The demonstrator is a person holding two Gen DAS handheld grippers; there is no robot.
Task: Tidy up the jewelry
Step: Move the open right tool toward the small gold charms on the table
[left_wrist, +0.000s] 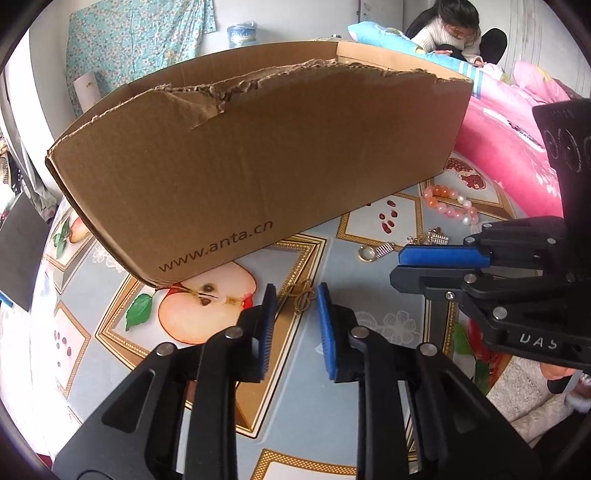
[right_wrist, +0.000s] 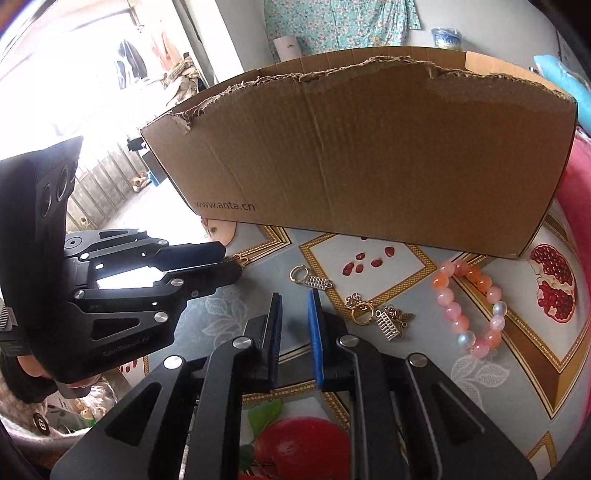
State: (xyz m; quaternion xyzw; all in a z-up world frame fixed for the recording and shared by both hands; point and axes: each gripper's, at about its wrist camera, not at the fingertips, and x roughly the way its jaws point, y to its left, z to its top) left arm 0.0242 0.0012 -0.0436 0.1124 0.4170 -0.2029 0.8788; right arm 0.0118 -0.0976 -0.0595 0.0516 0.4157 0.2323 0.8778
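A torn brown cardboard box (left_wrist: 258, 155) marked www.anta.cn stands on the fruit-print tablecloth (left_wrist: 369, 387); it also fills the back of the right wrist view (right_wrist: 369, 155). My left gripper (left_wrist: 295, 295) is open, its blue pads on either side of a small gold charm (left_wrist: 303, 297) lying on the cloth. My right gripper (right_wrist: 293, 299) is open and empty, just short of a gold ring charm with a silver spring piece (right_wrist: 310, 280). A gold ring (right_wrist: 360, 310), a silver abacus-and-butterfly charm (right_wrist: 393, 321) and a pink and orange bead bracelet (right_wrist: 469, 302) lie to its right.
The right gripper body (left_wrist: 517, 280) reaches in from the right in the left wrist view; the left one (right_wrist: 110, 295) sits at the left in the right wrist view. A pink quilt (left_wrist: 517, 147) borders the table on the right. A person (left_wrist: 454, 29) sits behind.
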